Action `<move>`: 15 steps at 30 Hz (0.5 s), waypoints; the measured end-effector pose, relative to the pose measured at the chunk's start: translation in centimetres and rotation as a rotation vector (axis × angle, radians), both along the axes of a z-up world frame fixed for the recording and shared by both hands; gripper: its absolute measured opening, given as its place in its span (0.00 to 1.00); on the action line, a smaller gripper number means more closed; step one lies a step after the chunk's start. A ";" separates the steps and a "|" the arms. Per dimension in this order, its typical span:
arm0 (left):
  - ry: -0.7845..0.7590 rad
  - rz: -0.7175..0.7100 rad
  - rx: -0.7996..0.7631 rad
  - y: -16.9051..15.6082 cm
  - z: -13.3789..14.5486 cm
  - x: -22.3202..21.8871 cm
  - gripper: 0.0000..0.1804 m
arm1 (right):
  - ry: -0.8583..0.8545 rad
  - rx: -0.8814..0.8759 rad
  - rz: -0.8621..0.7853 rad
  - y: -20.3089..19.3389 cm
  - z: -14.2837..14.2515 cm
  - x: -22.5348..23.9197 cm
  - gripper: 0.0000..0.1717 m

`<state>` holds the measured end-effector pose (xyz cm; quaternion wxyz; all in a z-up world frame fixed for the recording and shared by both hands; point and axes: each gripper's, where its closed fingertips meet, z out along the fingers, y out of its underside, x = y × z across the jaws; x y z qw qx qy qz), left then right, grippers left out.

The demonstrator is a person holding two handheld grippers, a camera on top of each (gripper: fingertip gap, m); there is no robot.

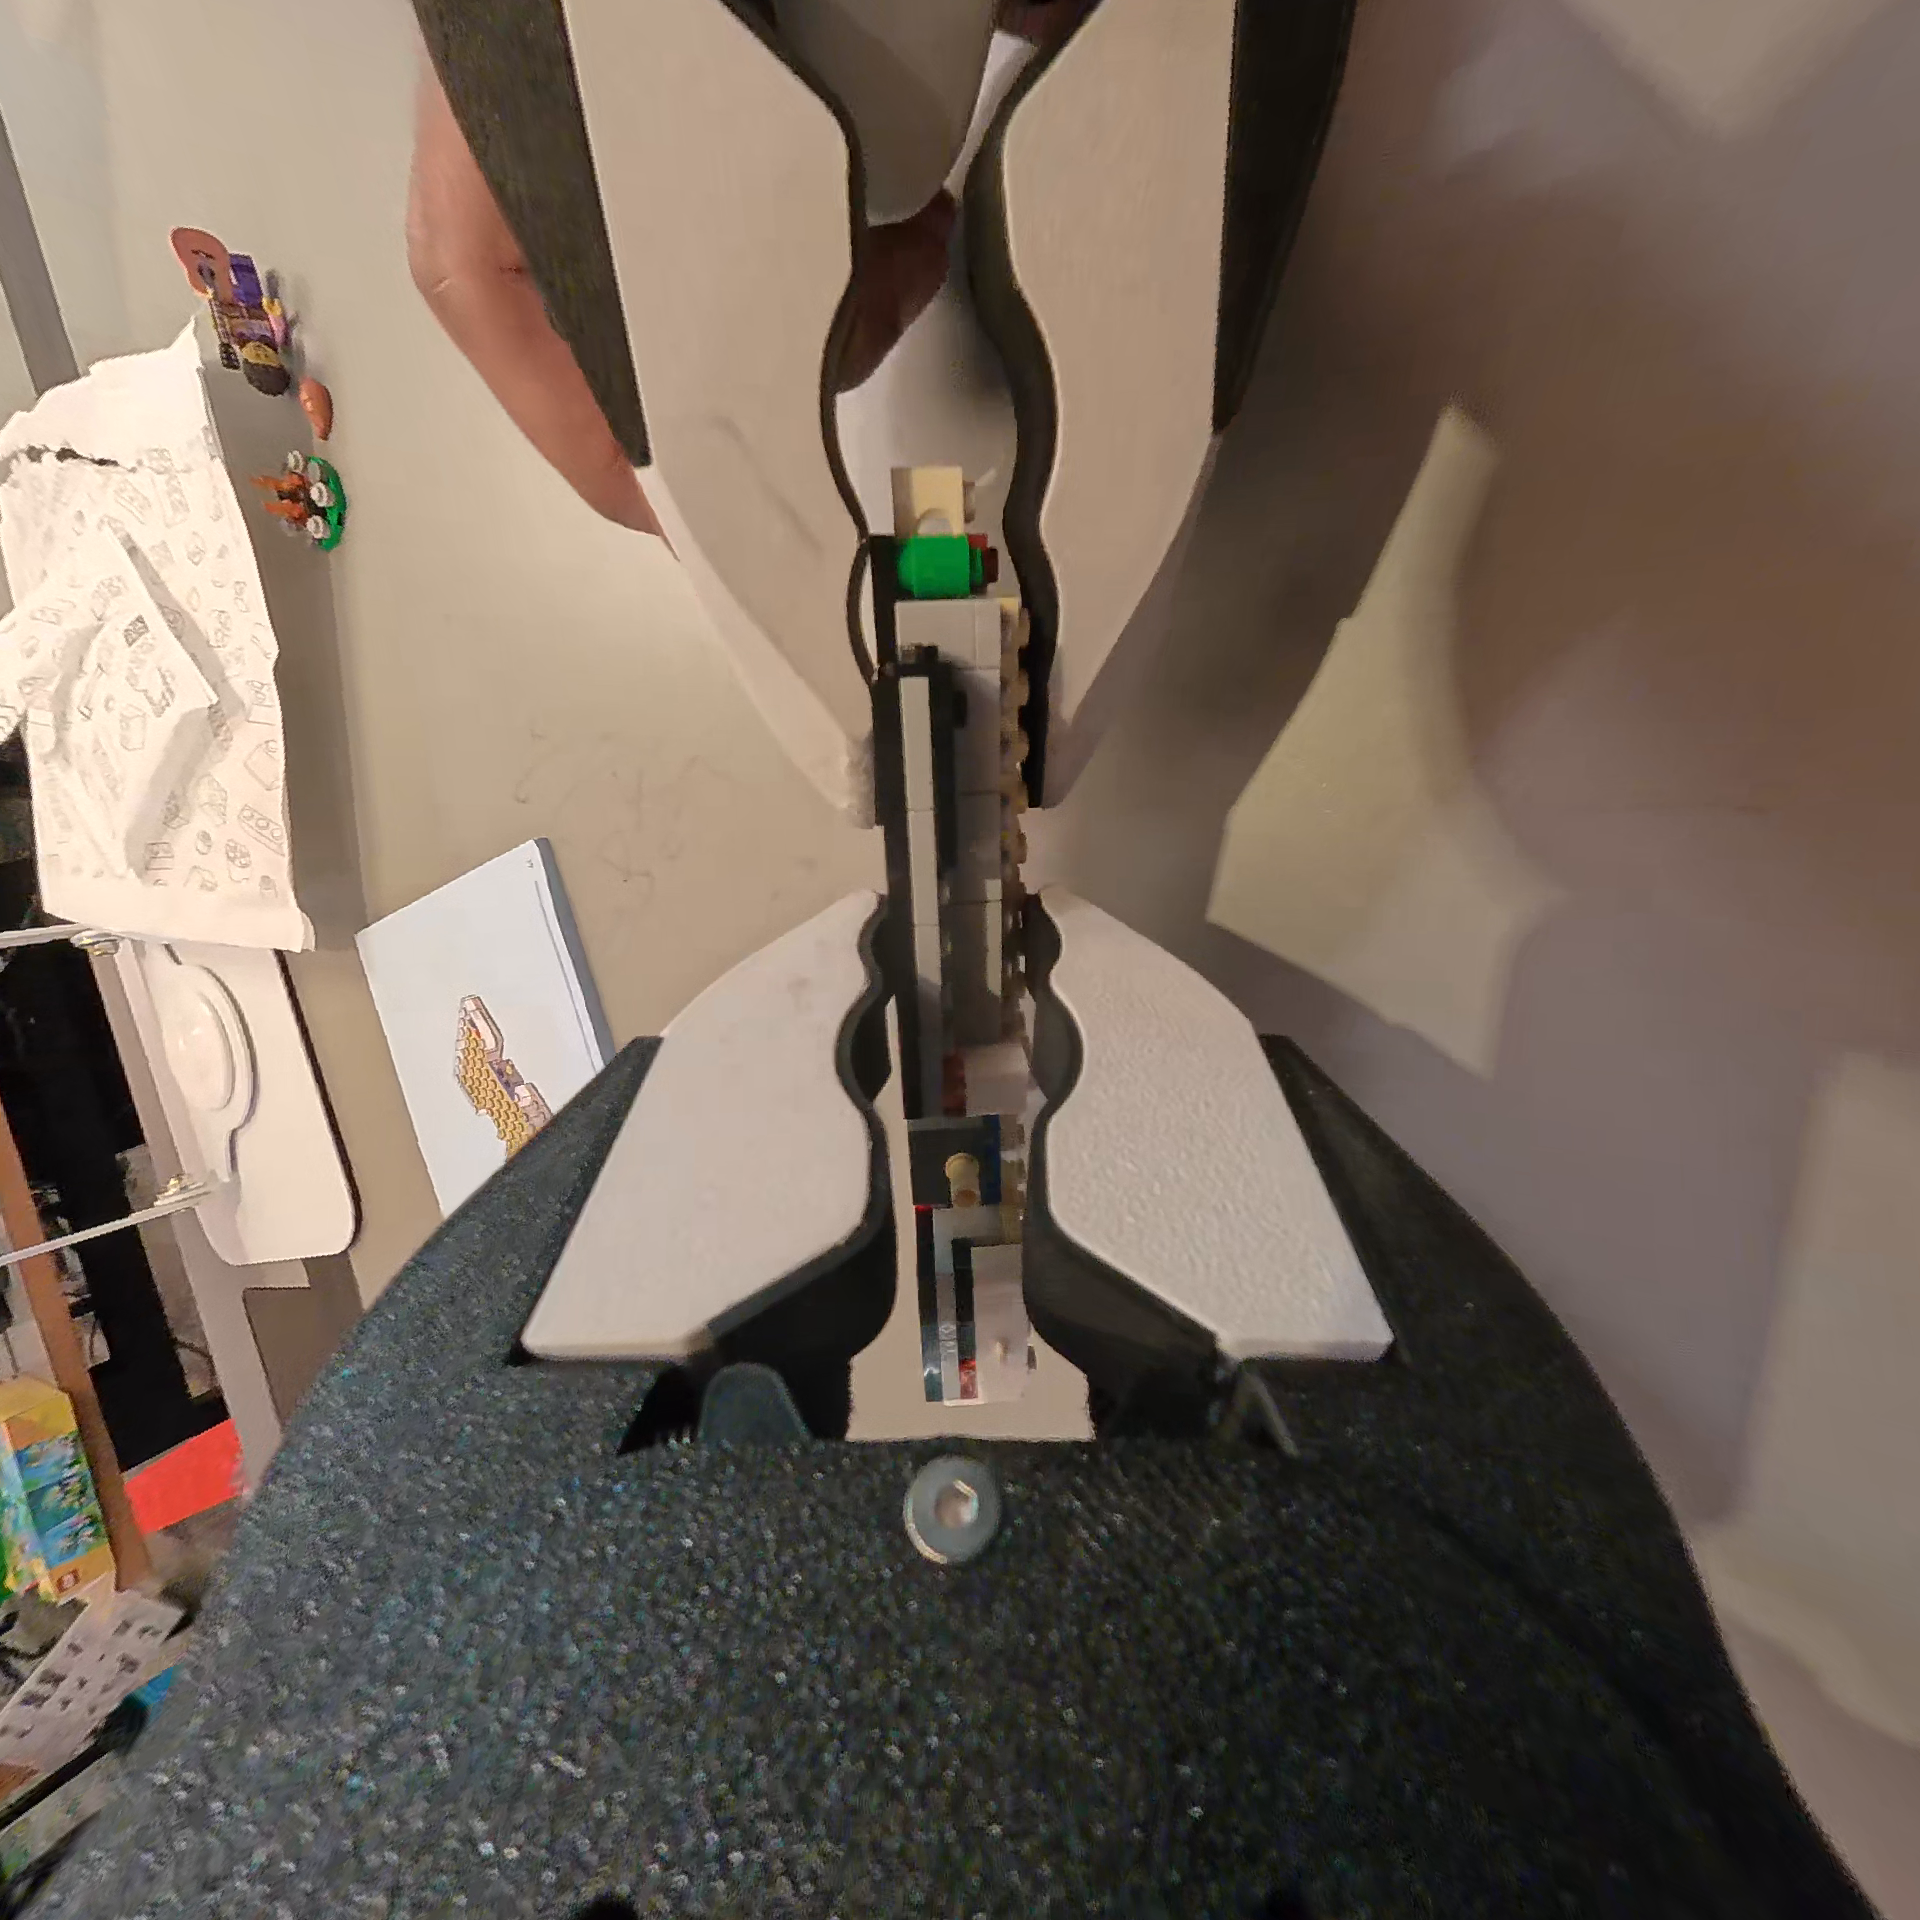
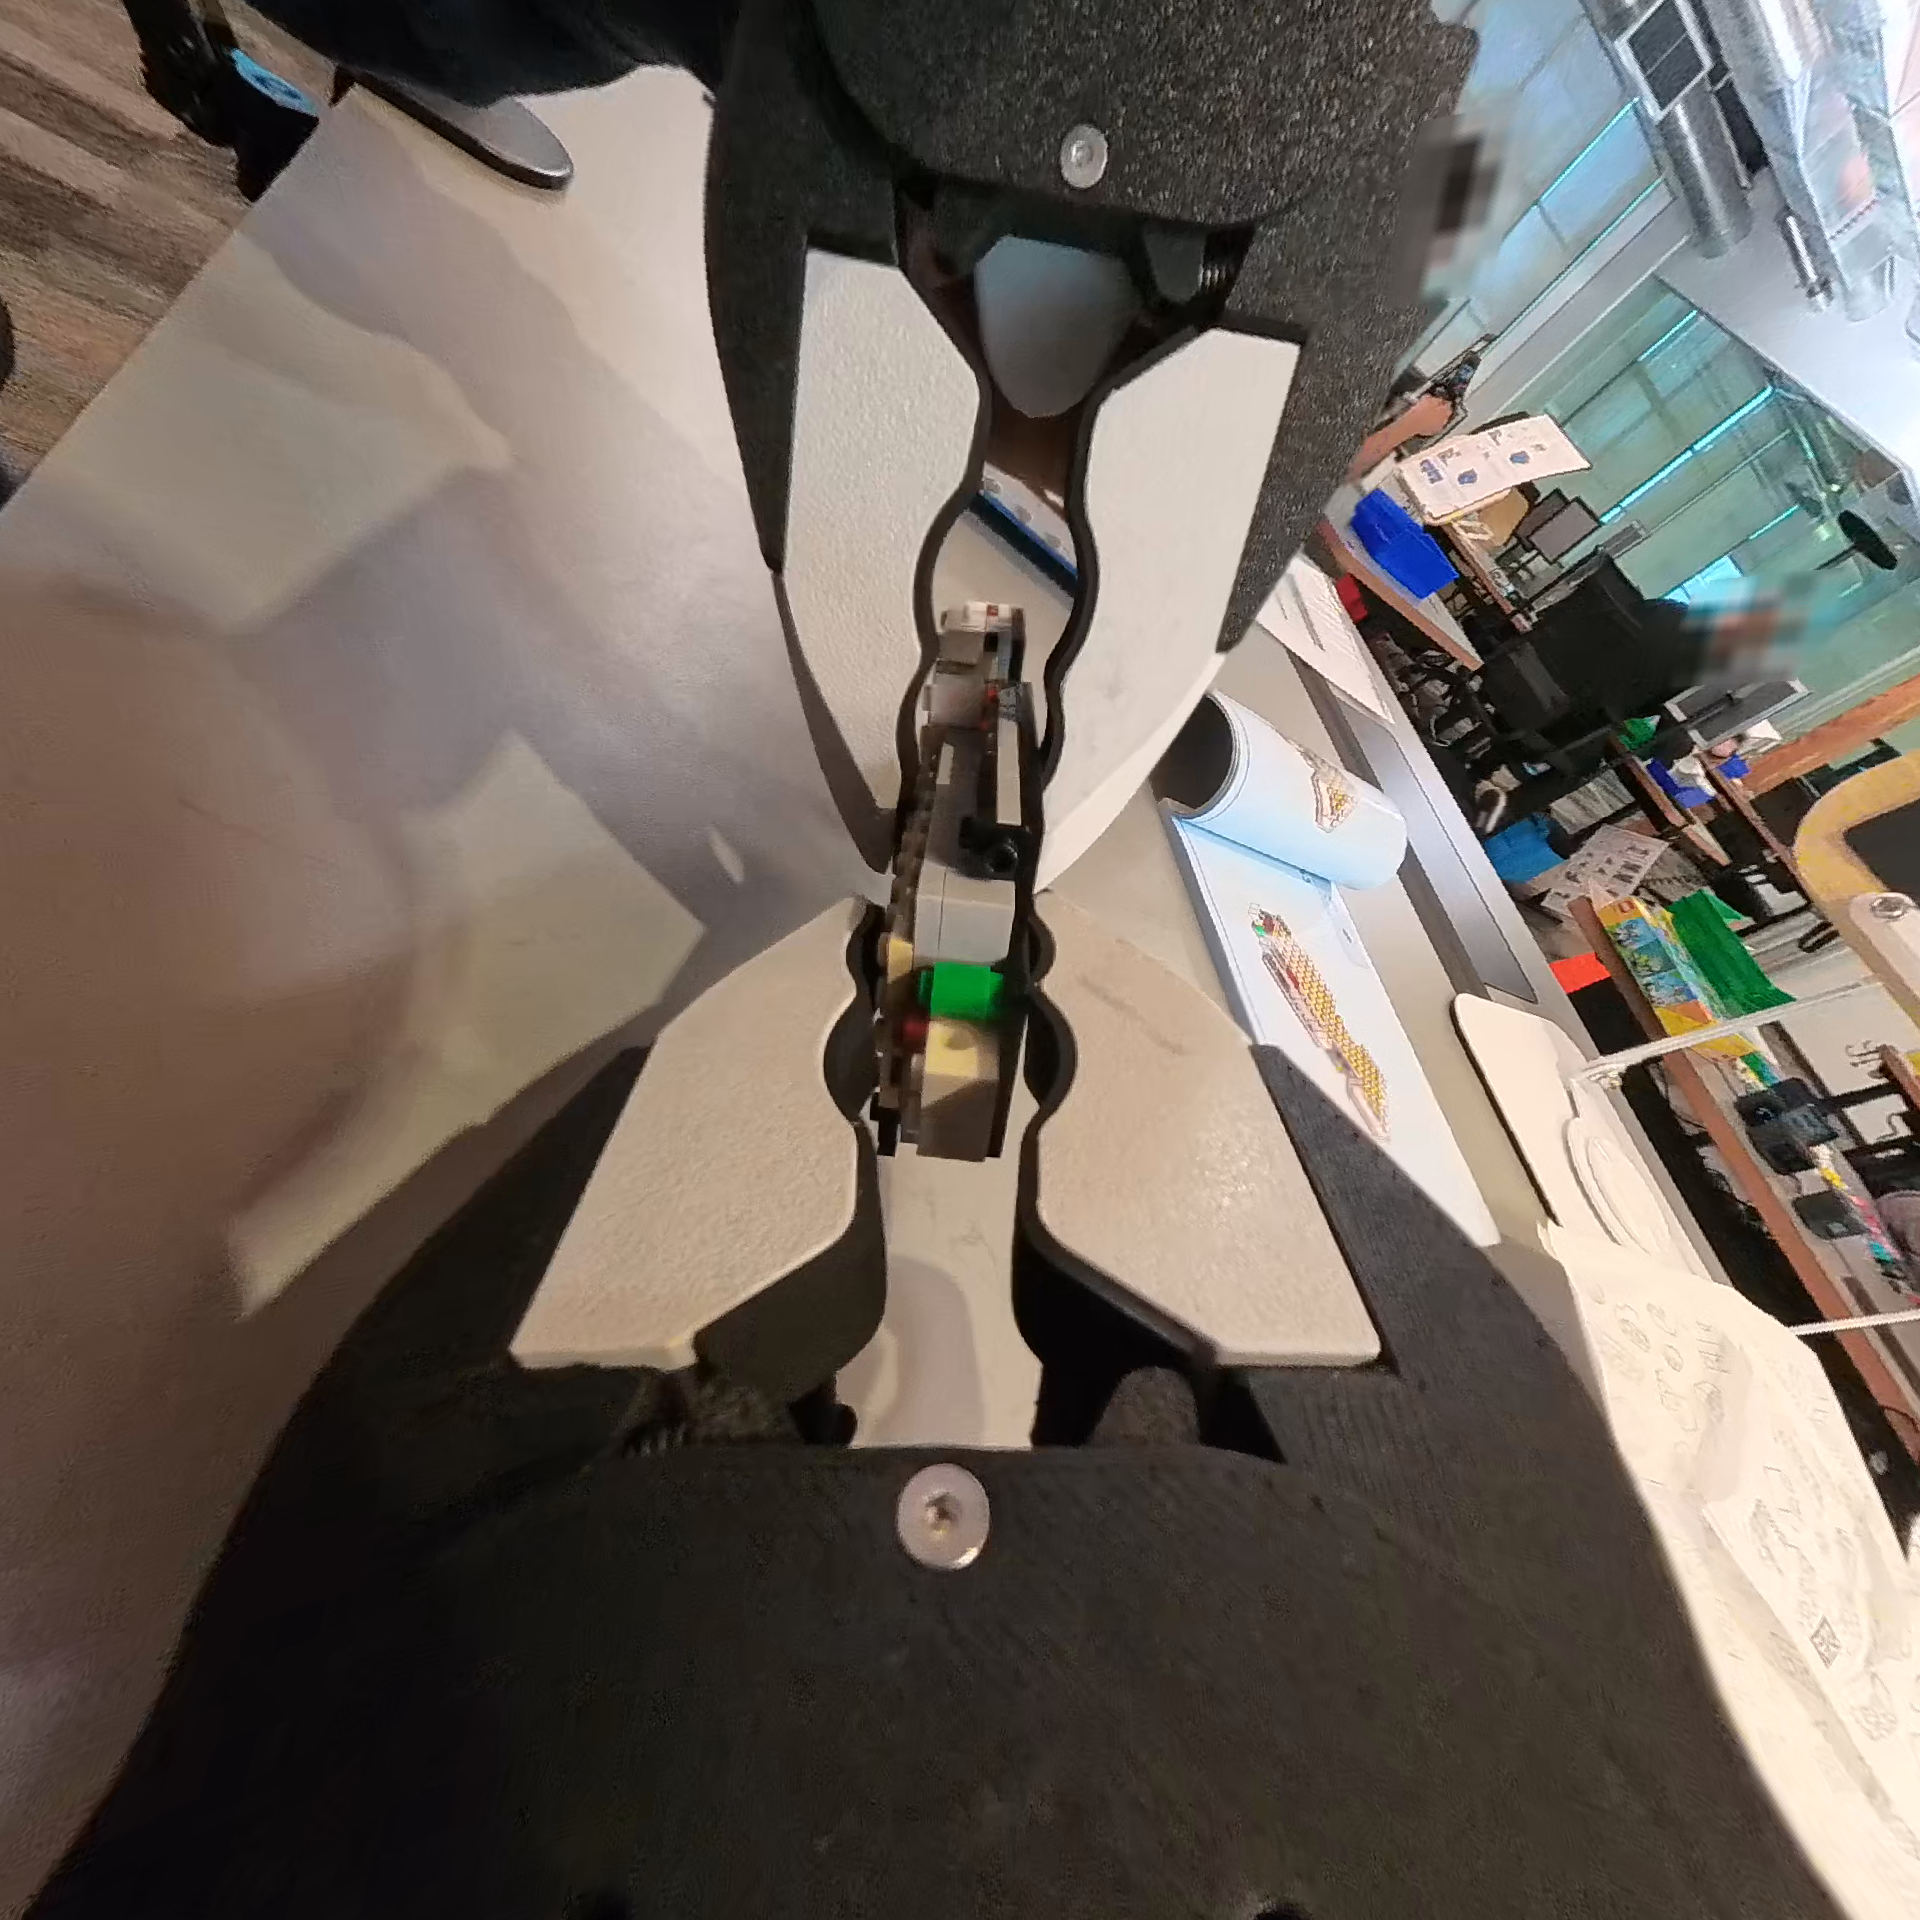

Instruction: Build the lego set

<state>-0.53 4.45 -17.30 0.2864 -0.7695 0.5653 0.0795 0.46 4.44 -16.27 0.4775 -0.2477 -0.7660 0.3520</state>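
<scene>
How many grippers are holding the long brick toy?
2: the left gripper clamps one end of the long brick toy; the right gripper clamps the end with the green brick.

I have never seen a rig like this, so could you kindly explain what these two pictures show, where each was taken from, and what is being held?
Each picture comes from a camera mounted on a hand-held two-finger gripper, looking forward along its fingers. There is no robot arm; a person holds one gripper in each hand.

In the left wrist view, the left gripper fills the bottom and the right gripper faces it from the top. The right wrist view shows the reverse, with the right gripper at the bottom.

Both grippers are closed on the same long grey toy-brick model, one at each end. It carries a green brick at the right gripper's end.

Beneath lies a pale table with an open instruction booklet, a crumpled printed paper bag and a few small brick pieces.
</scene>
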 end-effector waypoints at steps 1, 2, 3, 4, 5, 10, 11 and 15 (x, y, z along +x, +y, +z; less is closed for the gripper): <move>-0.012 0.002 -0.001 0.0 0.0 0.0 0.13 | 0.000 -0.004 0.001 0.0 0.0 0.0 0.14; -0.025 0.004 -0.002 0.0 0.0 0.1 0.13 | 0.000 -0.004 0.002 0.1 0.0 0.0 0.14; -0.038 0.007 -0.002 0.1 0.1 0.1 0.13 | 0.002 -0.003 0.002 0.1 0.0 0.0 0.14; -0.053 0.013 0.001 0.1 0.1 0.1 0.13 | 0.004 -0.003 0.001 0.2 0.0 0.0 0.14; -0.069 0.019 0.007 0.2 0.2 0.0 0.13 | 0.004 -0.008 0.002 0.3 0.0 0.0 0.14; -0.272 0.052 0.065 0.7 2.4 -0.3 0.24 | -0.004 -0.065 0.014 1.1 0.3 0.2 0.14; -0.330 0.061 0.076 0.8 3.1 -0.5 0.26 | -0.003 -0.071 0.018 1.3 0.3 0.2 0.14; -0.547 0.111 0.089 0.9 4.9 -2.4 0.27 | 0.002 -0.089 0.069 1.5 0.6 0.8 0.14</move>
